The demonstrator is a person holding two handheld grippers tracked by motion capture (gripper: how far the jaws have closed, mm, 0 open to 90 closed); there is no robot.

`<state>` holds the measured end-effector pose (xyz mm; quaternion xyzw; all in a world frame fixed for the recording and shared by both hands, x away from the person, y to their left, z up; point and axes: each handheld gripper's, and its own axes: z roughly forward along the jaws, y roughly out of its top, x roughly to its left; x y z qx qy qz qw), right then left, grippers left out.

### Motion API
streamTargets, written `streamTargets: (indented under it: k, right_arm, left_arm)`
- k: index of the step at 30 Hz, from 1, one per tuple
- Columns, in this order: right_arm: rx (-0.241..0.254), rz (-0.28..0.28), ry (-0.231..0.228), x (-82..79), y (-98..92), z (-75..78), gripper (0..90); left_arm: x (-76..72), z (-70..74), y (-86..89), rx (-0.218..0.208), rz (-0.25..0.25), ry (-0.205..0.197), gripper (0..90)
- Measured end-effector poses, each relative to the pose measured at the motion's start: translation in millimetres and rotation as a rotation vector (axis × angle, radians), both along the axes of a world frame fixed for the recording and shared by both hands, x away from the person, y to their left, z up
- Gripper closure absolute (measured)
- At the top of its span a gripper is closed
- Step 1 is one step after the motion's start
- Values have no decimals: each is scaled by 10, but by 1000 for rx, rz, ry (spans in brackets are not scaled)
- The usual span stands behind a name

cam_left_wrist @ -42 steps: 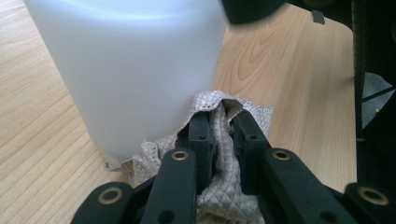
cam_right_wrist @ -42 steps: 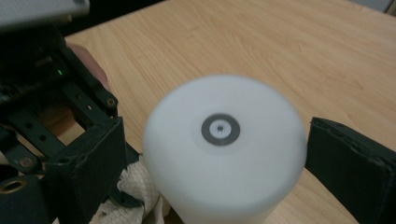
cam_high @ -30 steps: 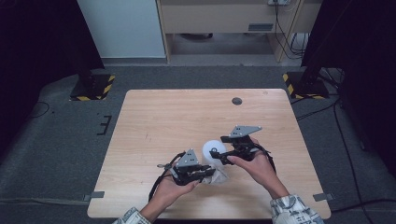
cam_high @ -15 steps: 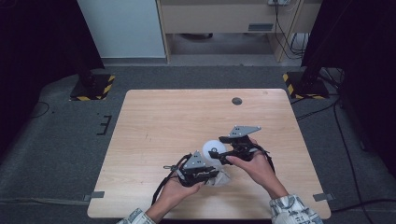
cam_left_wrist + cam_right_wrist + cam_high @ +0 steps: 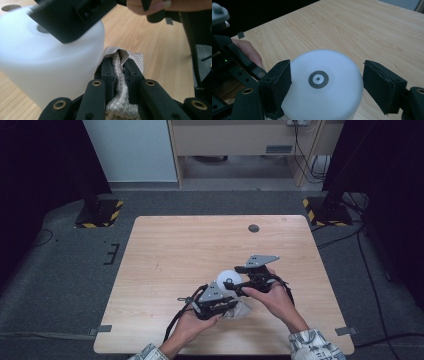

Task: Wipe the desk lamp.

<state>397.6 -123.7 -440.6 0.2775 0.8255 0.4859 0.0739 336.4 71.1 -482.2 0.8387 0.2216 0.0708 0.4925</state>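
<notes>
— What are the tongs doing?
— The left gripper [image 5: 117, 72] is clamping a beige quilted cloth [image 5: 120, 100]; the right gripper [image 5: 327, 82] is straddling a white frosted cylinder [image 5: 322, 100], jaws apart.
— Where is the cloth lying?
— At the cylinder's five o'clock, touching it.

A cloth [image 5: 120, 82] sits pinched between my left jaws, the cylinder [image 5: 50, 62] just to their left. That cylinder [image 5: 322, 87] stands on the table [image 5: 372, 32] between my right jaws.

A light wooden table [image 5: 175, 250] is standing on grey carpet [image 5: 65, 270]. Beyond the table, a pale panel [image 5: 132, 150] and a beige cabinet [image 5: 235, 137] are lining the wall. Yellow-black striped stand bases [image 5: 100, 214] are sitting at the table's far corners, darkness surrounding them.
</notes>
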Motion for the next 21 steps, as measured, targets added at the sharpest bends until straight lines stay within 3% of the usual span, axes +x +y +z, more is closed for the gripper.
streamTargets:
  k: [4, 11, 19, 21]
  right_arm:
    - [0, 1, 0, 0, 0, 0, 238]
    - [0, 2, -1, 0, -1, 0, 239]
    - [0, 2, 0, 1, -2, 0, 239]
    - [0, 3, 0, 0, -3, 0, 239]
  left_arm:
    - [-9, 0, -25, 7, -2, -6, 804]
    - [-38, 69, -22, -27, 13, -38, 806]
    - [-43, -60, -110, 48, 11, -22, 806]
    - [-42, -61, -103, 48, 12, -16, 807]
